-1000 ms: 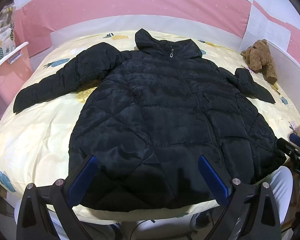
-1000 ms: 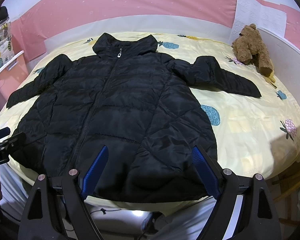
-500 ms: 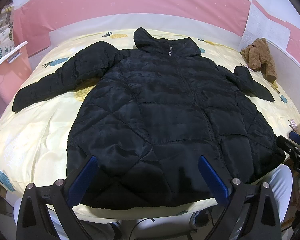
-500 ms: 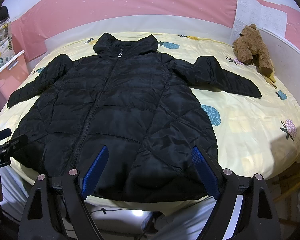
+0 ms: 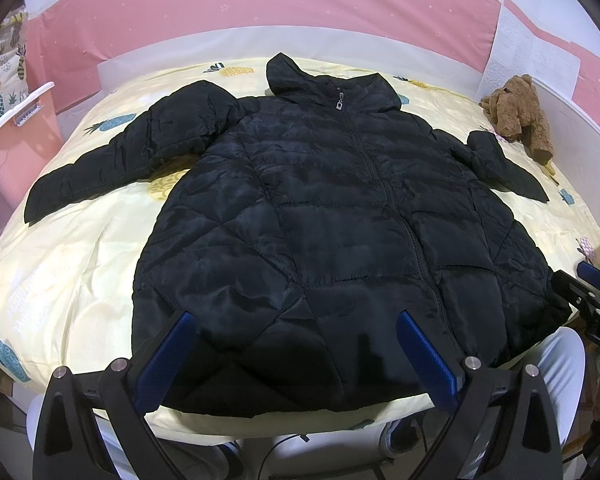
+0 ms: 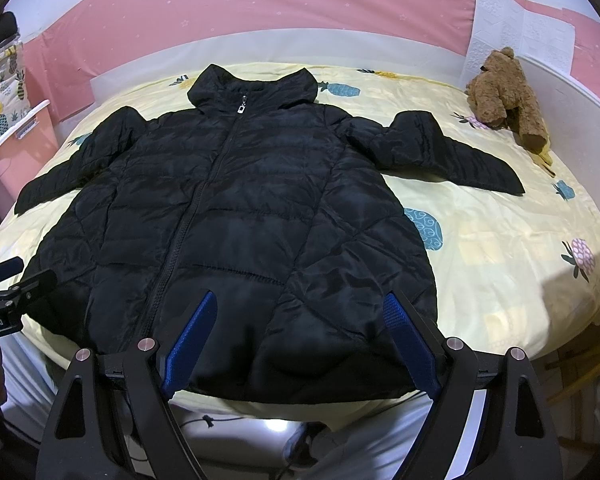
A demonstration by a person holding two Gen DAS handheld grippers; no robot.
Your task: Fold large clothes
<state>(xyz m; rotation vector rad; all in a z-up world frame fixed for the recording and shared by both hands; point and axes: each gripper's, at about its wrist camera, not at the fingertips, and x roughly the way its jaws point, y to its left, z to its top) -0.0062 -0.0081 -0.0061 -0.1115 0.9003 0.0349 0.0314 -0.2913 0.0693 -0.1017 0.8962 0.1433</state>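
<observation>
Jacket (image 5: 320,220) (no readable label) lies flat below both spread grippers.

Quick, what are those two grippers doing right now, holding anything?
Left gripper: open, holding nothing.
Right gripper: open, holding nothing.

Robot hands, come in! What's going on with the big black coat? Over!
Left gripper open, right gripper open, both empty. Black coat flat on bed, zipped, sleeves out. Teddy bear off at corner, clear.
</observation>
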